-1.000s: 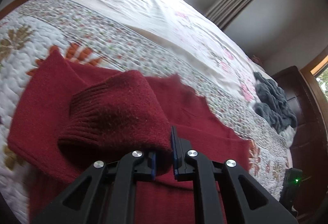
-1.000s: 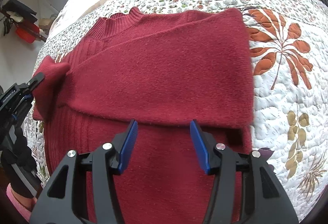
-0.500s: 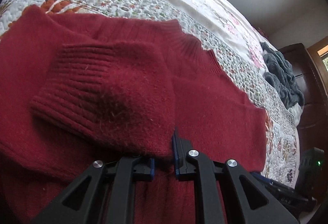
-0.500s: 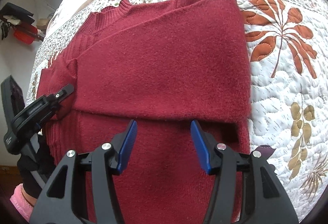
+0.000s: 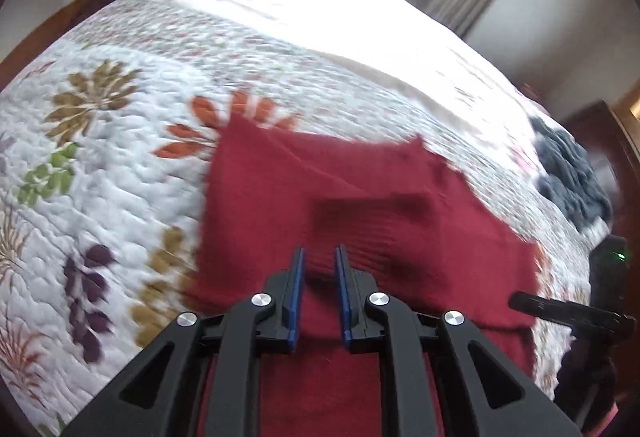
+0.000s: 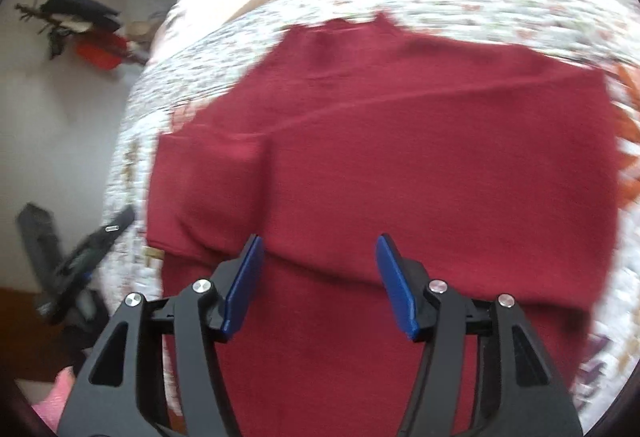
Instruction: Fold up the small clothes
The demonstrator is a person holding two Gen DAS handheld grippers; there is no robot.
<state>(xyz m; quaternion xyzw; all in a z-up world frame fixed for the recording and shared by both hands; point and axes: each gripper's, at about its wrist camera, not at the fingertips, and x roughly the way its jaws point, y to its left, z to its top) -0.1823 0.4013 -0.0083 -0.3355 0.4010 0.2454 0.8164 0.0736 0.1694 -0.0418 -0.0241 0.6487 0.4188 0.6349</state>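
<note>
A dark red knit sweater [image 5: 272,197] [image 6: 440,157] lies flat on the quilted bed, both sides folded in. Its left sleeve [image 6: 208,177] rests on the body, ribbed cuff [image 5: 380,221] just beyond my left gripper [image 5: 319,257]. The left jaws stand a narrow gap apart with nothing between them; the right wrist view shows this gripper [image 6: 116,225] off the sweater's left edge. My right gripper [image 6: 320,249] hangs wide open over the lower part of the sweater, touching no cloth. Its tip [image 5: 520,301] shows at the right in the left wrist view.
The floral quilt [image 5: 100,157] spreads all around the sweater. A grey knitted blanket [image 5: 572,177] is bunched at the far right by dark wooden furniture [image 5: 600,125]. Beyond the bed's left side are a wall and a red object [image 6: 100,51]. A pink sleeve [image 6: 52,397] shows bottom left.
My left gripper let go of the sleeve, which now lies folded on the sweater, and pulled back up and left off the garment. The right gripper stayed open and shifted slightly.
</note>
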